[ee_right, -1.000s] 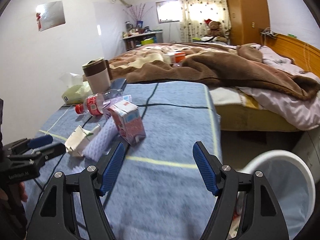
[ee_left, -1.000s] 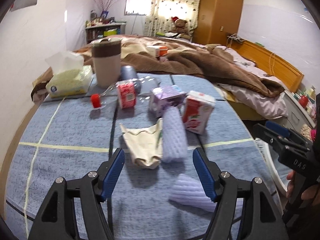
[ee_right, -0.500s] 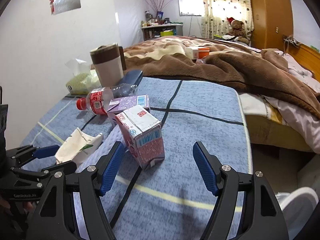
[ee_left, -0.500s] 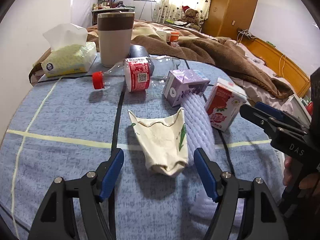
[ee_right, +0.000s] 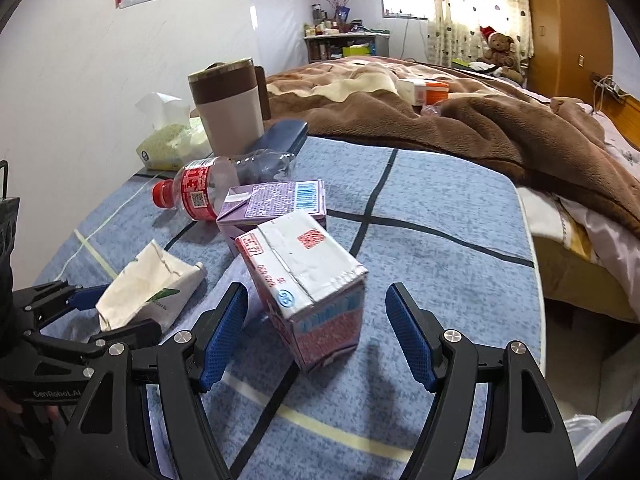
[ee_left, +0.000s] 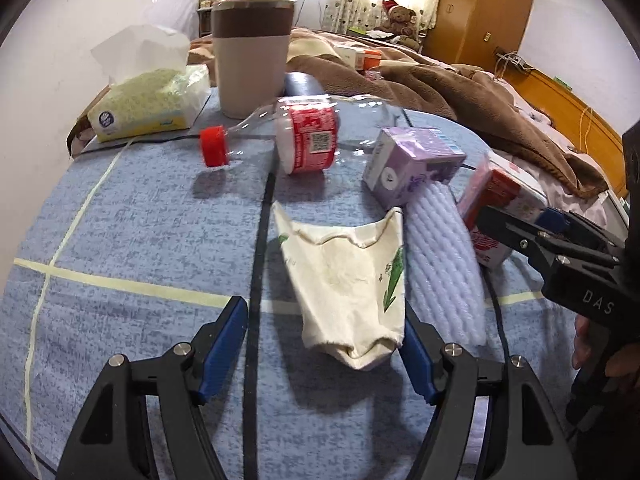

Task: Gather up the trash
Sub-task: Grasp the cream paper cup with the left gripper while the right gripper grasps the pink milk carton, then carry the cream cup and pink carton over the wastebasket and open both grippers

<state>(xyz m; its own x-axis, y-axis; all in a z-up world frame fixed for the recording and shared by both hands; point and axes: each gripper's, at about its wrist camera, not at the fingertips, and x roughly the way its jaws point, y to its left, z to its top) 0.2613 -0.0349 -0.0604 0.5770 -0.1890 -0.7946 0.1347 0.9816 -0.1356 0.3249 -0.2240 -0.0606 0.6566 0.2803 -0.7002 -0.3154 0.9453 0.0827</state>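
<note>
In the left wrist view, the left hand-held gripper (ee_left: 324,344) is held wide open over the blue checked table (ee_left: 132,240), nothing gripped; a crushed paper cup (ee_left: 348,280) is framed between its blue fingertips (ee_left: 226,344), its flattened base nearest them. Just right of the cup a lilac foam sleeve (ee_left: 440,260) is laid, touching the cup's edge. Beyond the cup a purple carton (ee_left: 412,164) and a clear bottle (ee_left: 308,140) with a red cap are seen, and behind the bottle a brown-banded tumbler (ee_left: 252,52) and a tissue pack (ee_left: 148,100). At the cup's far right the right hand-held gripper (ee_left: 532,228) is seen closing in on a red-and-white carton (ee_left: 500,204).

In the right wrist view, the right hand-held gripper (ee_right: 316,332) is likewise spread wide and empty, the red-and-white carton (ee_right: 308,280) standing tilted between its fingertips (ee_right: 224,332); whether they touch it cannot be told. The carton's printed top, hidden from the other camera, is shown here, as is a white bin rim (ee_right: 588,424) at the carton's lower right. Left of the carton the paper cup (ee_right: 148,284) is seen at the left hand-held gripper (ee_right: 100,312). Behind the carton lie the purple carton (ee_right: 276,204) and the bottle (ee_right: 216,184).

Beyond the table a bed (ee_right: 580,208) under a brown blanket (ee_right: 460,124), a wooden wardrobe (ee_right: 568,20) and a curtained window (ee_right: 472,4) are shown.
</note>
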